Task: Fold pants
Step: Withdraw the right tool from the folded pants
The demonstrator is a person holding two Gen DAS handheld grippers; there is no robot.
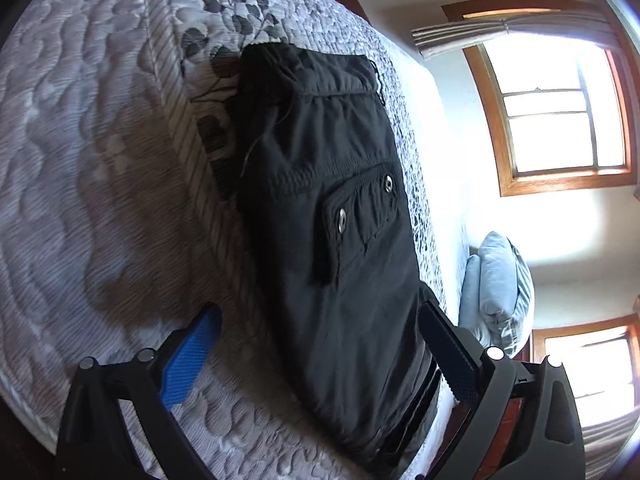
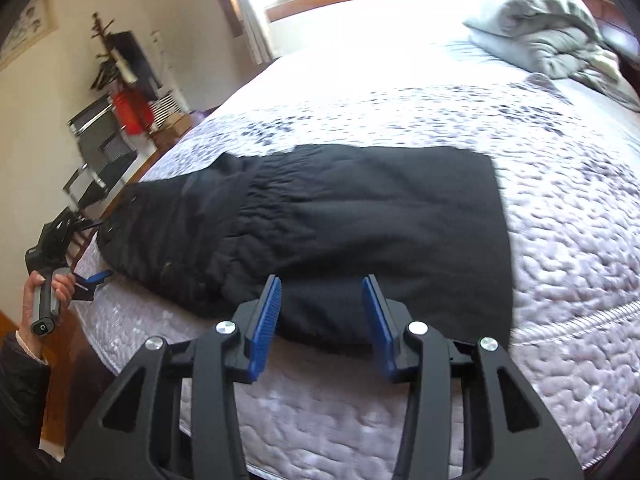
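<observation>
Black cargo pants (image 1: pixel 332 216) lie flat on the quilted bedspread, folded lengthwise, with a snap pocket (image 1: pixel 360 216) facing up. In the right wrist view the pants (image 2: pixel 340 216) stretch across the bed from left to right. My left gripper (image 1: pixel 320 320) is open, its fingers on either side of the near end of the pants, low over them. It also shows in the right wrist view (image 2: pixel 86 280) at the left end of the pants. My right gripper (image 2: pixel 322 292) is open, its blue pads (image 2: pixel 268 308) just above the pants' near edge at the middle.
The bed (image 2: pixel 560 240) has a light patterned quilt. A folded grey blanket (image 2: pixel 544 28) lies at its far right corner, also seen in the left wrist view (image 1: pixel 496 288). Windows (image 1: pixel 560 120) are behind. A chair (image 2: pixel 100 148) and coat stand (image 2: pixel 116 68) stand left of the bed.
</observation>
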